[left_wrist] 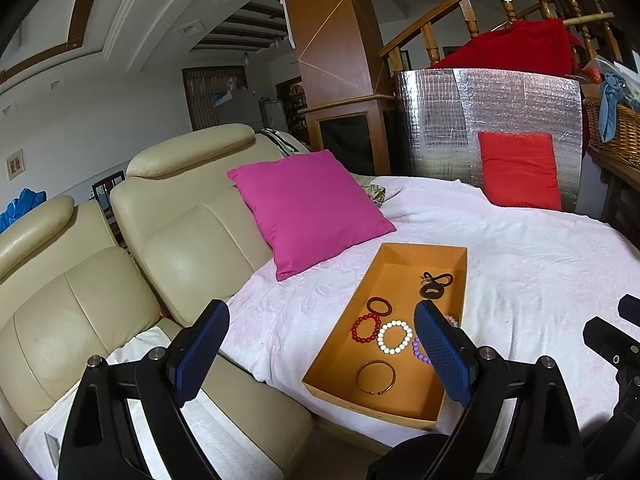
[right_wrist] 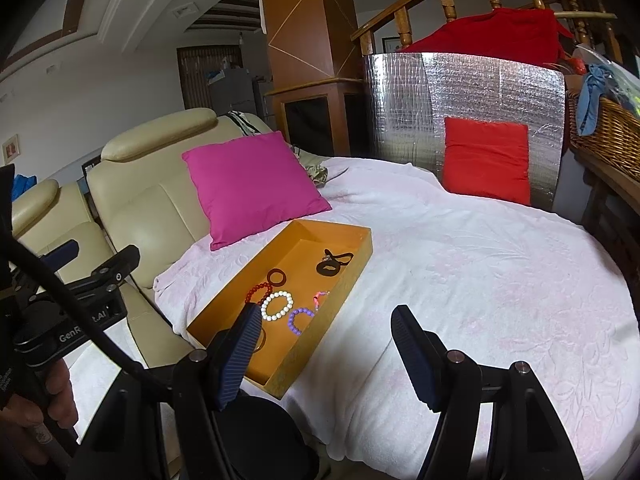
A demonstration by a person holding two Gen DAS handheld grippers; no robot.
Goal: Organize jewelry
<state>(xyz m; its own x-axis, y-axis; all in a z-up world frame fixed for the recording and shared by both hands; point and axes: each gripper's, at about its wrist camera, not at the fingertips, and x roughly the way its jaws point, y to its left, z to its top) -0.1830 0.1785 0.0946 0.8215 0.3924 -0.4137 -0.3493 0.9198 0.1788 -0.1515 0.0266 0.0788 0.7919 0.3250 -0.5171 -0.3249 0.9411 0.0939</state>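
An orange tray [left_wrist: 404,254] [right_wrist: 362,258] lies on a white-covered bed. In it lie a red bead bracelet [left_wrist: 366,328] [right_wrist: 258,292], a white bead bracelet [left_wrist: 394,337] [right_wrist: 277,306], a purple bead bracelet [left_wrist: 418,350] [right_wrist: 298,320], a thin gold bangle [left_wrist: 376,377], a dark ring [left_wrist: 379,306] [right_wrist: 277,277], a pink piece [right_wrist: 318,299] and dark hair ties [left_wrist: 434,285] [right_wrist: 332,264]. My left gripper [left_wrist: 322,354] is open and empty, above the tray's near left side. My right gripper [right_wrist: 326,354] is open and empty, over the tray's near right edge.
A magenta pillow [left_wrist: 310,208] [right_wrist: 250,184] leans beside the tray on a cream leather sofa [left_wrist: 160,240]. A red pillow [left_wrist: 520,170] [right_wrist: 486,160] stands against a silver foil panel [left_wrist: 500,104]. A wicker basket [right_wrist: 608,136] sits at the right. The white bed cover [right_wrist: 480,280] spreads right of the tray.
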